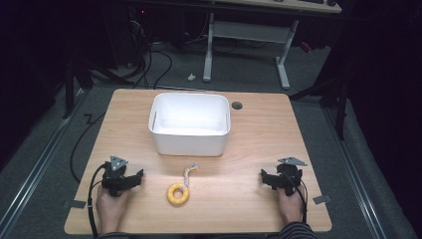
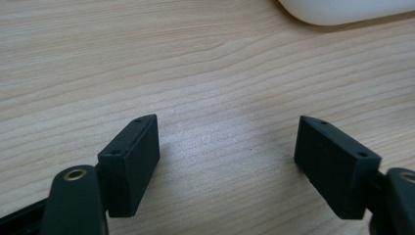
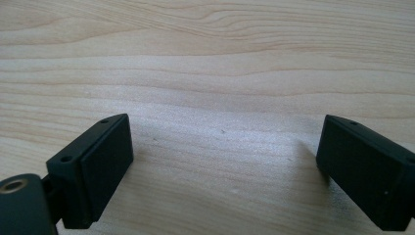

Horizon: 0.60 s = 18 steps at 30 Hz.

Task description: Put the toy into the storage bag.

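— Between the two grippers, what lies there?
— Yellow ring toy (image 1: 178, 194) with rope tail, near the white bin (image 1: 189, 124). Left gripper (image 1: 130, 180) and right gripper (image 1: 266, 179) rest wide open, empty (jaws on bare table (image 1: 249, 149)).
— Risk?
— Pinching the rope alone; the ring could swing and miss the bin.

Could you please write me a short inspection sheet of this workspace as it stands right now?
Surface: wooden table, bare grain, round hole near the far edge.
Job's things: yellow ring toy with a short rope, lying in front of a white bin.
Clutter: nothing seen.
Grippers: left gripper and right gripper both open, holding nothing, at the near corners.
Cables: one trails from each gripper; more lie on the floor.
Surroundings: dark room, white desk frame behind.
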Tool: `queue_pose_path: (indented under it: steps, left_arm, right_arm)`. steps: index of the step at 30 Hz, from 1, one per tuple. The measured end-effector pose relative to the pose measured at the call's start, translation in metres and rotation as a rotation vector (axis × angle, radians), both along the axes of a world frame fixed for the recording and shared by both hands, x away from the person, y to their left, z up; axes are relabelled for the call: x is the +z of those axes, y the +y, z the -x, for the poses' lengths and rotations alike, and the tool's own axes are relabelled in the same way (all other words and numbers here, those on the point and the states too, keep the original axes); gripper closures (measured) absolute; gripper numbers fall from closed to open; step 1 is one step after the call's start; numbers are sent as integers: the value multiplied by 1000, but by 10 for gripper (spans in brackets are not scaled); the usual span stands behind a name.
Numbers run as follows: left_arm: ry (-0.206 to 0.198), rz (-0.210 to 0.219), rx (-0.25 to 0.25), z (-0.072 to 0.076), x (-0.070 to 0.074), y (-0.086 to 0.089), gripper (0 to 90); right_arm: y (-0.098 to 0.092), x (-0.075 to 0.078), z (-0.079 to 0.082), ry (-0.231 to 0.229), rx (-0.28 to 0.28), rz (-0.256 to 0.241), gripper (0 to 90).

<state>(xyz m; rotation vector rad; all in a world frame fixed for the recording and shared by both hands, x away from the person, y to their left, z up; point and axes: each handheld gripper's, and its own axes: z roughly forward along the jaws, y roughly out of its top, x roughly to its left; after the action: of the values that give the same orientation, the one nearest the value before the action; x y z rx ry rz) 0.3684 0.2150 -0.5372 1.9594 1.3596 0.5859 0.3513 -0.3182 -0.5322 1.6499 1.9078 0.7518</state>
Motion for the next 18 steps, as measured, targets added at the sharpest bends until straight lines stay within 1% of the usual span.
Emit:
queue_pose_path:
  steps: [3,6,11,15,18]
  left_arm:
    - [0,1,1,0,0,0,250]
    - [0,1,1,0,0,0,250]
    - [1,-2,1,0,0,0,245]
    - [3,-1,-21,3,0,-1,229]
    - [4,2,-26,3,0,-1,229]
  right_arm:
    - [1,0,1,1,6,1,66]
    - [2,0,1,1,25,2,65]
    - [2,0,1,-1,27,-1,65]
    - [3,0,1,-1,36,1,66]
    - [3,0,1,1,44,4,66]
